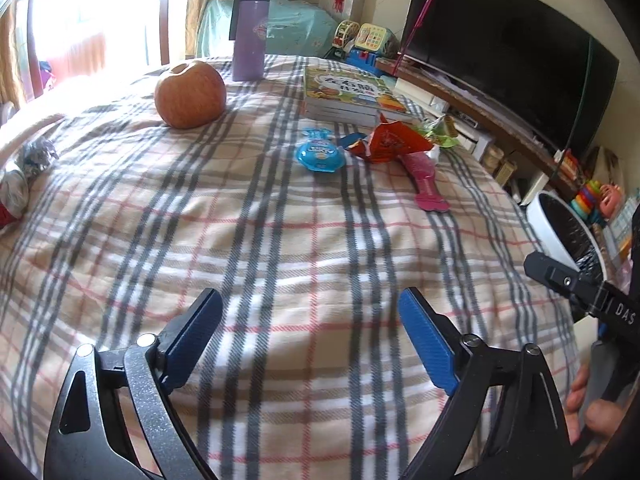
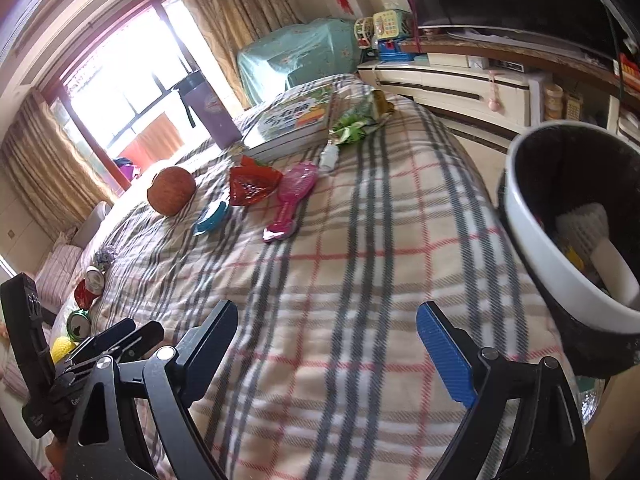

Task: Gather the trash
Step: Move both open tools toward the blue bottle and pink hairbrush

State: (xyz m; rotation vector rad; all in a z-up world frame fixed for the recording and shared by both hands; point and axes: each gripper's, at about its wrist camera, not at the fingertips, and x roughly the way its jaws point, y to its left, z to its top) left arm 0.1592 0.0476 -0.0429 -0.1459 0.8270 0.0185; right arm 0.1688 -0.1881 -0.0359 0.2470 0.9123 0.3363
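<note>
Trash lies on the plaid bed (image 1: 280, 240): a red wrapper (image 1: 390, 142) at upper centre, beside a blue packet (image 1: 320, 156). Both the left gripper (image 1: 310, 340) and right gripper (image 2: 326, 356) stand wide open, empty, probably ready for picking. Only the right view shows inside the bin (image 2: 532, 240), and cans (image 2: 90, 286) at lower left.

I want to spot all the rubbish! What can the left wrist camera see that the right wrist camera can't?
Only the left wrist view shows the television screen properly, and the person's fingers at the right edge.

Only the right wrist view shows the two drink cans by the bed's left edge and what lies inside the bin.

Both show the apple, blue packet, red wrapper, pink comb, books, purple bottle, and open, empty grippers.
</note>
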